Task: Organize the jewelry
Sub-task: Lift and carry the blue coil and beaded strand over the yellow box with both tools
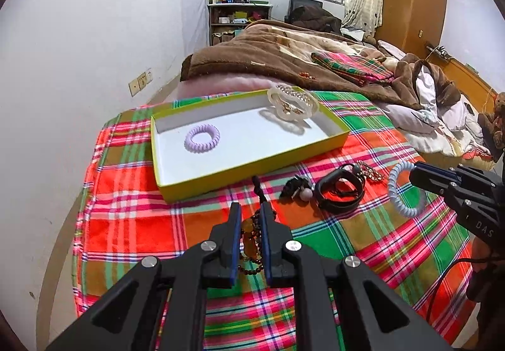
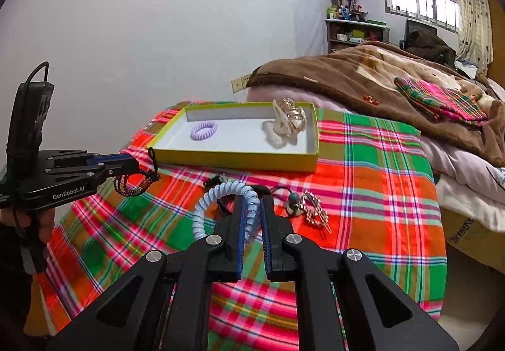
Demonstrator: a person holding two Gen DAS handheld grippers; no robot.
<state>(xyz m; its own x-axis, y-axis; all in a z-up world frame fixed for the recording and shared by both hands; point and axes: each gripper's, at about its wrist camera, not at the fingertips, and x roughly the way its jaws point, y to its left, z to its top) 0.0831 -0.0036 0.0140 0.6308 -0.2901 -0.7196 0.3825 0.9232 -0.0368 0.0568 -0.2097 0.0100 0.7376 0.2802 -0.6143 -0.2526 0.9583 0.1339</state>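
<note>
A yellow-green box lid lies on the plaid cloth. It holds a purple spiral hair tie and a clear hair claw. My left gripper is shut on a brown beaded bracelet with a black cord, held above the cloth. My right gripper is shut on a light blue spiral hair tie.
On the cloth near the box lie a black band, a black tie with a bead and a gold chain clip. A brown blanket and folded plaid cloth lie behind.
</note>
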